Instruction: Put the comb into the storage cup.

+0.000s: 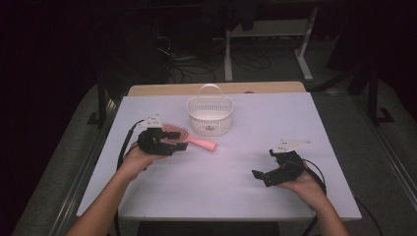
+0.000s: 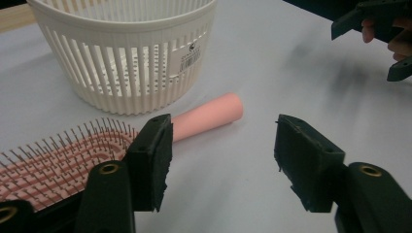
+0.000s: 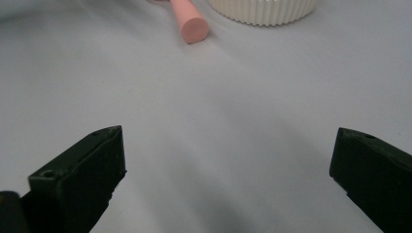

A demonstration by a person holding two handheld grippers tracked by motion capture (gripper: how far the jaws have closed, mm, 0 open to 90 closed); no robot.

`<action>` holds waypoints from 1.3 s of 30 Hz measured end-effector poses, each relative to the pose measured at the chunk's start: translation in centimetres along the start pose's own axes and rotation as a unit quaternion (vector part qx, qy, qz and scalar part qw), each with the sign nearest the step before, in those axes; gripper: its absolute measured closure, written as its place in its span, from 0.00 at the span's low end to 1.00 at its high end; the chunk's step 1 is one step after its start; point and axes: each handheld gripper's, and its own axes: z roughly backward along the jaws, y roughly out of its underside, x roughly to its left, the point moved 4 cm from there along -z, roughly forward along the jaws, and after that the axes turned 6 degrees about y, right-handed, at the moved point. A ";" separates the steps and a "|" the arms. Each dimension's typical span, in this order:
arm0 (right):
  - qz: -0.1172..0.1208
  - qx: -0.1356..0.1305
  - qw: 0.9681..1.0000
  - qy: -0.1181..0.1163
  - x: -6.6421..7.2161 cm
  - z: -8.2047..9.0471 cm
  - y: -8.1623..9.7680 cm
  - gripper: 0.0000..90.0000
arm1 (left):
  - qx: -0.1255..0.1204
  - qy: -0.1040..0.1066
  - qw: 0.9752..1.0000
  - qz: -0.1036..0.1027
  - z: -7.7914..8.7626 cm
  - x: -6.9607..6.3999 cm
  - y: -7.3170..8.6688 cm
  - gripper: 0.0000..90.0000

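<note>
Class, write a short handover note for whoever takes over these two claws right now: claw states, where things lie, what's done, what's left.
Left claw: open, beside the pink hairbrush, one jaw by its neck, nothing gripped.
Right claw: open, empty, over bare table.
Hairbrush lies flat, its handle pointing toward the white basket, which looks empty.
Done: approach. Left, probably: grip the brush, put it in the basket.

From my high view the table (image 1: 221, 167) is evenly lit from above while the room around it sinks into near black. Shadows are soft and faint. In the right gripper view my near black pads are blurred; the far pink handle (image 3: 190, 19) looks slightly soft.
</note>
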 end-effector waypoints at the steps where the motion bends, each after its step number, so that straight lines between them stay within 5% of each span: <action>1: -0.002 0.000 1.000 0.000 0.0 0.0 0.0 0.00 | -0.001 0.002 1.000 0.002 -0.1 0.0 -0.1 0.46; 32: 0.003 0.003 1.000 -0.001 0.1 -0.1 0.1 0.00 | 0.033 0.024 0.999 -0.017 -4.4 -0.8 -1.6 1.00; 39: 0.003 0.005 1.000 -0.002 0.1 -0.1 0.1 0.00 | 0.039 0.028 0.999 -0.019 -5.8 -0.7 -2.1 1.00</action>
